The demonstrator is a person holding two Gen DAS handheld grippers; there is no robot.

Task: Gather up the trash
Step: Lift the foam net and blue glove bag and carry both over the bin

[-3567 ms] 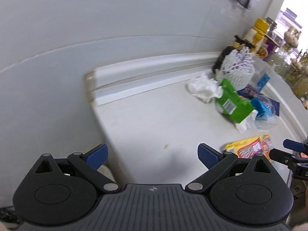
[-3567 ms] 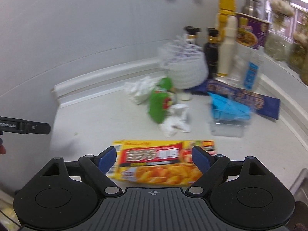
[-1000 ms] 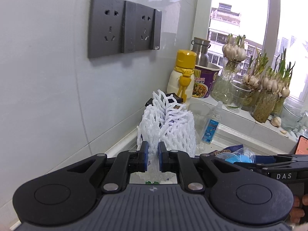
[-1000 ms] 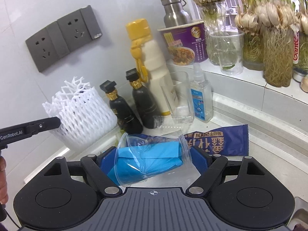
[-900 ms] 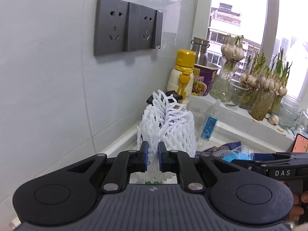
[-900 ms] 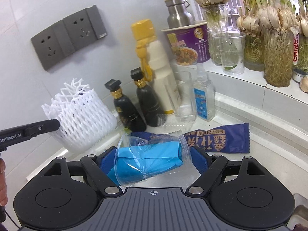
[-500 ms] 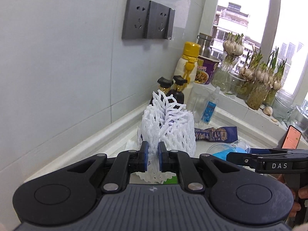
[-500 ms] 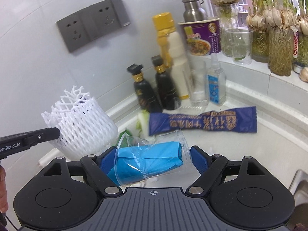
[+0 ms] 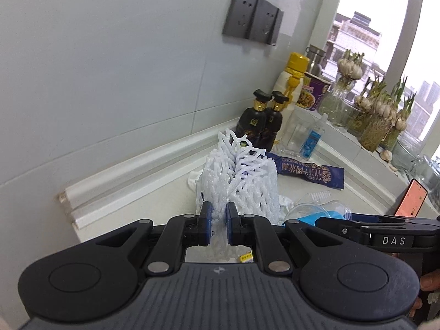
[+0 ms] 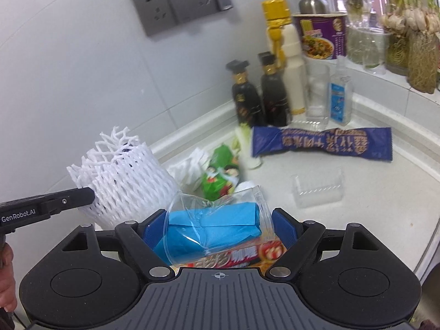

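My left gripper (image 9: pixel 218 218) is shut on a white foam fruit net (image 9: pixel 242 181) and holds it above the counter; the net also shows in the right wrist view (image 10: pixel 123 176). My right gripper (image 10: pixel 217 227) is shut on a clear plastic cup with blue paper inside (image 10: pixel 214 225), also visible in the left wrist view (image 9: pixel 321 210). Below on the counter lie a yellow-red food box (image 10: pixel 247 255), a green snack packet (image 10: pixel 220 177), crumpled white tissue (image 10: pixel 189 167), a dark blue wrapper (image 10: pixel 321 141) and a clear plastic tray (image 10: pixel 317 191).
Two dark sauce bottles (image 10: pixel 258 93), a yellow-capped white bottle (image 10: pixel 286 63), a glass, a small spray bottle (image 10: pixel 339 96) and a purple noodle cup (image 10: pixel 320 34) stand at the back corner. Garlic jars line the window sill. A sink edge shows at the right.
Both grippers have pulled back and tilted down with their loads; the counter trash has come into view beneath them. The net and the cup stay gripped.
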